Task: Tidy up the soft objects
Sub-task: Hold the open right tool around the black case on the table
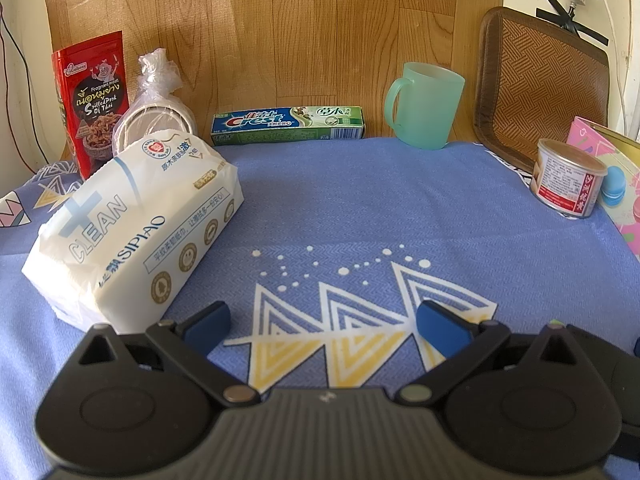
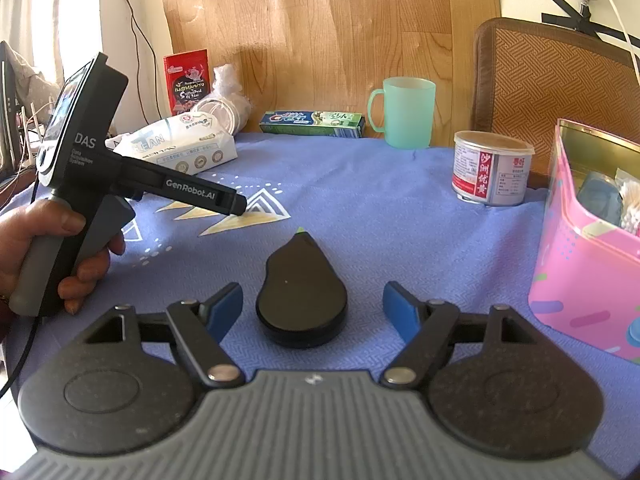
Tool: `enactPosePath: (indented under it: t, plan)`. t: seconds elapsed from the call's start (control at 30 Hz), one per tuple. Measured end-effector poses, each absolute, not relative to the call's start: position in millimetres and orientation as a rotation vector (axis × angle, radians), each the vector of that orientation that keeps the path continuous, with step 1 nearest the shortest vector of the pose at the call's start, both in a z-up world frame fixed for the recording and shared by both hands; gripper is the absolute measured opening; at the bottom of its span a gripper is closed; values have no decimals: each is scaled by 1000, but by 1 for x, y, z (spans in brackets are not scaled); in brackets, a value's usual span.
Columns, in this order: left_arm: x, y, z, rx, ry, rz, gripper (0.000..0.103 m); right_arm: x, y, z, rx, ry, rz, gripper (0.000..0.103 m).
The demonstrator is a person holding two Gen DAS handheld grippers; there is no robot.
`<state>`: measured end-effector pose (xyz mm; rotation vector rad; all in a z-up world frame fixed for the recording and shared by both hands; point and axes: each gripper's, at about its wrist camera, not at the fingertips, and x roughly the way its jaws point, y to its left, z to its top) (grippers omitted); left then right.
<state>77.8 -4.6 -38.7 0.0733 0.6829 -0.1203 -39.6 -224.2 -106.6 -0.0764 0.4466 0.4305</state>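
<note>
A white soft tissue pack (image 1: 132,236) lies on the blue cloth at the left, just beyond my left gripper's left finger; it also shows in the right wrist view (image 2: 180,148). My left gripper (image 1: 324,326) is open and empty over the cloth. My right gripper (image 2: 312,312) is open, its blue pads on either side of a black pear-shaped object with a green tip (image 2: 302,288), not touching it. The pink box (image 2: 584,252) stands at the right with items inside.
Along the wooden back wall stand a red snack pouch (image 1: 96,100), a bagged roll (image 1: 154,116), a Crest toothpaste box (image 1: 288,124) and a green mug (image 1: 424,104). A tin can (image 1: 568,178) and a woven mat (image 1: 540,88) are at the right.
</note>
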Motion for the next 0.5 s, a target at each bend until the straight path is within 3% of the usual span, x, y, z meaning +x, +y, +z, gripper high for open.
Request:
enactPosePath:
  t: [0.5]
  plan:
    - [64,1,-37,44,685,-58,103,-42,-225,-105,-79,445,430,78]
